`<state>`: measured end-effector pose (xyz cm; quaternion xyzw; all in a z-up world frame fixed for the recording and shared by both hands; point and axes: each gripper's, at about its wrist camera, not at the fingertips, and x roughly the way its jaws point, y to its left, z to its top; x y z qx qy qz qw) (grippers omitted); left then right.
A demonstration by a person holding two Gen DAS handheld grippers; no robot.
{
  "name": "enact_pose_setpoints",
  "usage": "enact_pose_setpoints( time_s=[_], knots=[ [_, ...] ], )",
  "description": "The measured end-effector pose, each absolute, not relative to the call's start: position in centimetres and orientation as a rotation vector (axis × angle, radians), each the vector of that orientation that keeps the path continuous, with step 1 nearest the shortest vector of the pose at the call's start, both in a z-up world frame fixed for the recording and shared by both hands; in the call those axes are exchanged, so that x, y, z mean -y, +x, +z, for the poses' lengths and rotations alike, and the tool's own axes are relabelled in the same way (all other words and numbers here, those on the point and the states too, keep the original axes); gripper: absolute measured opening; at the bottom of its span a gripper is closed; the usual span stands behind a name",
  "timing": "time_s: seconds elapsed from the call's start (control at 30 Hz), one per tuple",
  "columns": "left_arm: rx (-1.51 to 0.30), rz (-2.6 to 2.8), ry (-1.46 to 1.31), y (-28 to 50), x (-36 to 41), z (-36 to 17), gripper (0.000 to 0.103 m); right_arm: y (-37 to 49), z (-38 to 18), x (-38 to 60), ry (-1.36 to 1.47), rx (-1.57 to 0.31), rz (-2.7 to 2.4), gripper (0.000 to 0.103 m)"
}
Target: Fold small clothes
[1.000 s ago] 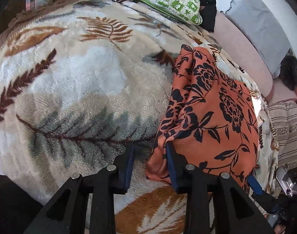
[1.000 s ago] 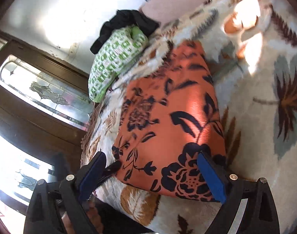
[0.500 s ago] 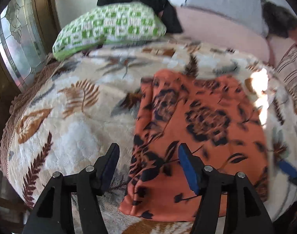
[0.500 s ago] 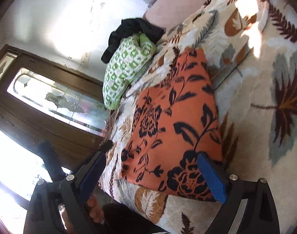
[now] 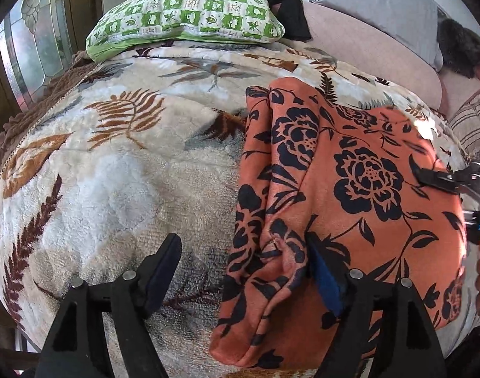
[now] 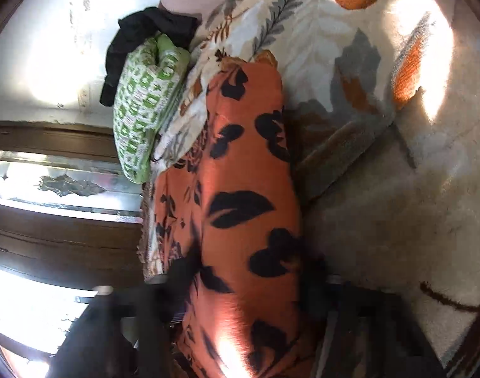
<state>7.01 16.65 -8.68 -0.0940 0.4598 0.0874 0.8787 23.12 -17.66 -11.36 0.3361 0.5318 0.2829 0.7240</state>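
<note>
Left wrist view shows the left gripper (image 5: 243, 267) with fingers spread, straddling the orange floral garment's (image 5: 350, 195) edge. The right gripper (image 6: 249, 286) is blurred with its fingers apart around the garment's end.

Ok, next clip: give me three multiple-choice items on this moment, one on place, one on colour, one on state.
1. Where does the green checked pillow lie?
A. at the far end of the leaf-print blanket
B. on the folded garment
C. on the floor

2. What colours is the garment?
A. blue and white
B. orange with black flowers
C. plain grey

3. How is the left hand-held gripper?
A. shut on the pillow
B. open, one finger at the garment's edge
C. out of view

Answers: 1 A, it sits beyond the garment; 2 B, the print is plain; 3 B, a wide gap shows.
</note>
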Motion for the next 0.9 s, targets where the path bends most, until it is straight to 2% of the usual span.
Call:
enact_pose_setpoints(
  time_s=[0.07,0.13,0.17,0.2,0.27,0.3,0.33,0.37,0.47,0.5,0.53,0.57,0.63,0.67,0.73,0.77,0.8,0.83,0.87,0.9],
  knots=[
    [-0.95,0.184,-0.195,6.9,-16.7,-8.9,0.082,22.1,-9.0,16.9,0.648,-1.102,0.615,0.036],
    [-0.951,0.174,-0.21,7.0,-16.8,-9.0,0.082,22.4,-10.1,16.0,0.52,-1.132,0.553,0.036],
    [-0.95,0.173,-0.209,7.0,-16.8,-9.0,0.082,22.9,-12.0,15.9,0.521,-1.212,0.525,0.043],
    [-0.945,0.171,-0.202,6.9,-16.8,-8.8,0.082,23.1,-12.4,16.8,0.597,-1.209,0.538,0.047],
    [-0.939,0.165,-0.2,6.8,-16.8,-8.9,0.082,23.0,-10.6,18.1,0.671,-1.146,0.568,0.056],
    [-0.938,0.162,-0.211,6.8,-16.9,-8.9,0.082,23.2,-9.5,18.5,0.67,-1.106,0.579,0.068],
    [-0.939,0.162,-0.219,6.8,-17.0,-8.9,0.082,23.6,-9.0,18.8,0.663,-1.088,0.578,0.073],
    [-0.939,0.162,-0.218,6.8,-17.0,-8.9,0.082,24.5,-8.8,19.0,0.676,-1.086,0.571,0.076],
    [-0.94,0.16,-0.216,6.9,-17.0,-9.0,0.082,27.9,-11.1,18.6,0.787,-1.171,0.571,0.075],
    [-0.938,0.161,-0.211,6.9,-16.9,-9.0,0.083,28.7,-11.6,17.9,0.767,-1.206,0.571,0.056],
    [-0.936,0.161,-0.203,6.9,-16.9,-8.9,0.083,29.1,-11.5,17.1,0.695,-1.22,0.546,0.029],
    [-0.936,0.162,-0.2,6.9,-16.9,-8.9,0.083,28.8,-10.1,16.4,0.637,-1.179,0.545,0.023],
    [-0.936,0.163,-0.21,7.0,-16.9,-9.0,0.083,28.0,-7.9,15.5,0.535,-1.09,0.558,0.022],
    [-0.938,0.162,-0.209,7.1,-16.9,-9.0,0.083,28.4,-8.9,15.7,0.511,-1.133,0.519,0.022],
    [-0.935,0.166,-0.19,7.0,-16.7,-8.9,0.083,28.6,-11.1,16.6,0.557,-1.233,0.478,0.034],
    [-0.933,0.165,-0.191,7.0,-16.7,-8.9,0.084,27.7,-10.5,17.3,0.596,-1.192,0.495,0.042],
    [-0.934,0.167,-0.201,7.0,-16.8,-8.9,0.084,26.4,-9.6,18.0,0.622,-1.142,0.52,0.067],
    [-0.933,0.17,-0.208,6.9,-16.8,-8.9,0.084,24.9,-8.8,18.5,0.628,-1.105,0.536,0.08],
    [-0.93,0.173,-0.206,6.8,-16.8,-8.9,0.084,23.2,-8.3,19.0,0.625,-1.082,0.538,0.091],
    [-0.929,0.175,-0.202,6.8,-16.7,-8.9,0.084,21.6,-8.4,19.2,0.623,-1.088,0.536,0.091]
  ],
)
